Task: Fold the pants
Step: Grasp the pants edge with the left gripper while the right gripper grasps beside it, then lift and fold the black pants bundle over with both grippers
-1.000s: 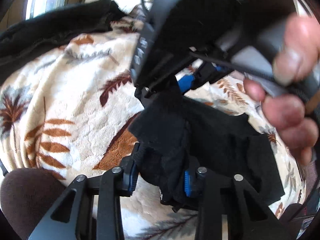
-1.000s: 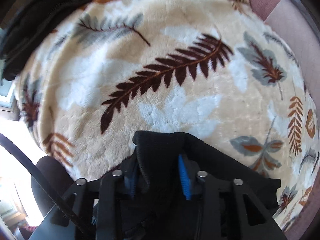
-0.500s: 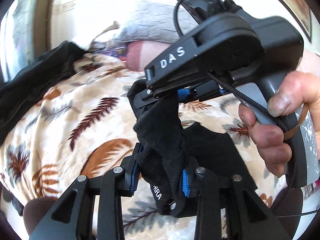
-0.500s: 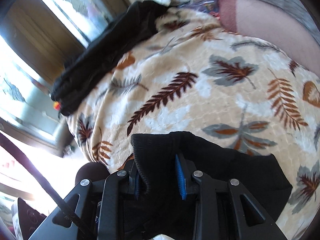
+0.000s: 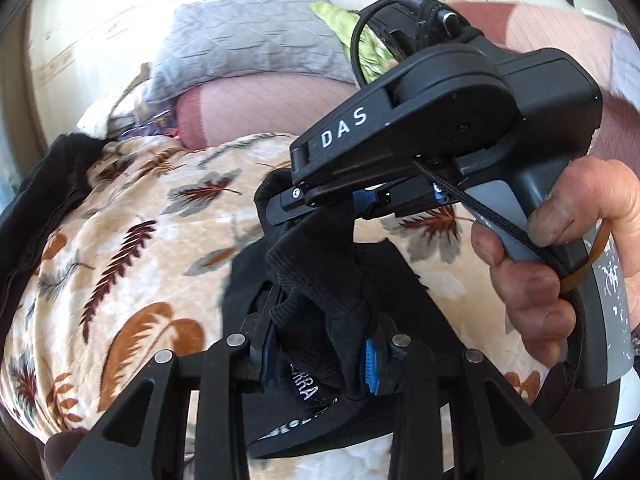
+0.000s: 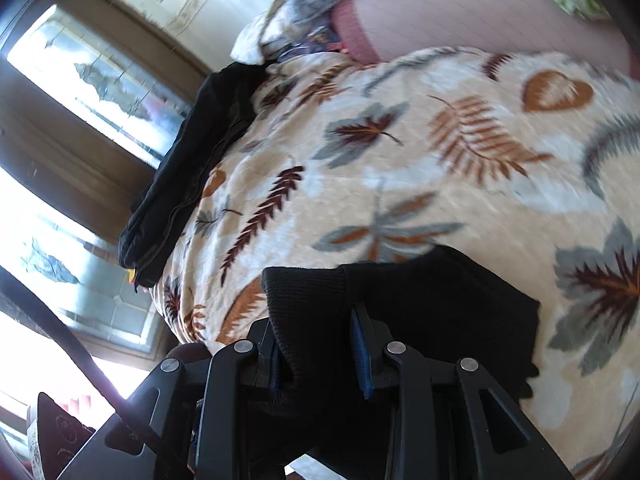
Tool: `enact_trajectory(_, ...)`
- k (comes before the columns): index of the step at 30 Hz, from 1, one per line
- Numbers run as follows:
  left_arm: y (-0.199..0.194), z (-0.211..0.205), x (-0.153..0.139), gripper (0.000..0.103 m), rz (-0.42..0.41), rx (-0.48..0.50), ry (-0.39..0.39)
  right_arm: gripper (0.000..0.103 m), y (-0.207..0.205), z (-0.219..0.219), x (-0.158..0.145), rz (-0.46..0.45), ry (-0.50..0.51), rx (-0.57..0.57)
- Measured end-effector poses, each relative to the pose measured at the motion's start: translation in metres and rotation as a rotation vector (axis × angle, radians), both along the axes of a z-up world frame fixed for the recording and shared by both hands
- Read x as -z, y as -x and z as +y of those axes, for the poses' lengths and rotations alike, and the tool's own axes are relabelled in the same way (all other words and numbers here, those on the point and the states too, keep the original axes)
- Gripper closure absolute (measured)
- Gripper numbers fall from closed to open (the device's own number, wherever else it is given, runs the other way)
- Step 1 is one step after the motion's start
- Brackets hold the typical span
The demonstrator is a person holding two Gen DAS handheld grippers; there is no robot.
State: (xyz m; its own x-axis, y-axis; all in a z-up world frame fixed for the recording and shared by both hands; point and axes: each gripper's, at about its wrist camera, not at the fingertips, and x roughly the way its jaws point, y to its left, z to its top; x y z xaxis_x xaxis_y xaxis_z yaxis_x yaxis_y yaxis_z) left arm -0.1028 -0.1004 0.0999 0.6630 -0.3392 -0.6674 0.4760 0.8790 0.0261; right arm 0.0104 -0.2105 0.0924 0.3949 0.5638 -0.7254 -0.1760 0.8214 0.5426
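Observation:
The black pants [image 5: 320, 288] hang bunched between both grippers above a leaf-print blanket [image 5: 132, 248]. My left gripper [image 5: 318, 356] is shut on the ribbed waistband, with a white-lettered label showing below it. My right gripper [image 5: 320, 204] is just above and ahead in the left wrist view, shut on another part of the same waistband. In the right wrist view my right gripper [image 6: 316, 344] grips the ribbed black edge [image 6: 304, 292], and the rest of the pants [image 6: 460, 304] trails down to the right over the blanket [image 6: 440, 152].
A dark garment [image 6: 192, 160] lies along the blanket's left edge by the window [image 6: 92, 76]. A pink bolster [image 5: 260, 100] and a grey pillow [image 5: 248, 44] sit at the far end. A hand [image 5: 560, 252] holds the right gripper's handle.
Both grippers have lifted and tilted up with the pants, so the far pillows, wall and window have come into view. Both stay shut on the waistband.

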Motion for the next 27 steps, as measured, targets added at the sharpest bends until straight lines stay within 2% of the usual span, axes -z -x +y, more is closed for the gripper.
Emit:
enact_trajectory(3, 0.002, -0.021, 0.006, 0.07, -0.007, 0.032, -0.035, 0.072, 0.005, -0.023, 0.012, 0.008, -0.043, 0.045)
enact_trajectory(6, 0.004, -0.035, 0.01, 0.059, 0.004, 0.081, -0.051, 0.072, 0.008, -0.045, 0.023, 0.019, -0.079, 0.083)
enact_trajectory(10, 0.023, -0.038, -0.002, 0.052, 0.006, 0.195, -0.01, 0.072, 0.012, -0.065, 0.042, 0.03, -0.044, 0.124)
enact_trajectory(14, 0.045, -0.019, -0.027, 0.034, -0.06, 0.243, 0.038, 0.07, 0.014, -0.086, 0.06, 0.049, -0.016, 0.183)
enact_trajectory(16, 0.046, -0.005, -0.035, 0.03, -0.076, 0.216, 0.056, 0.07, 0.016, -0.098, 0.062, 0.037, 0.044, 0.246)
enact_trajectory(18, 0.037, 0.012, -0.038, 0.028, -0.055, 0.152, 0.072, 0.069, 0.021, -0.107, 0.061, 0.02, 0.093, 0.279)
enact_trajectory(24, -0.011, 0.066, -0.018, 0.028, 0.116, -0.094, 0.14, 0.068, 0.051, -0.129, 0.036, -0.061, 0.111, 0.384)
enact_trajectory(27, -0.021, 0.08, -0.011, 0.028, 0.177, -0.14, 0.195, 0.068, 0.071, -0.122, 0.017, -0.154, 0.067, 0.388)
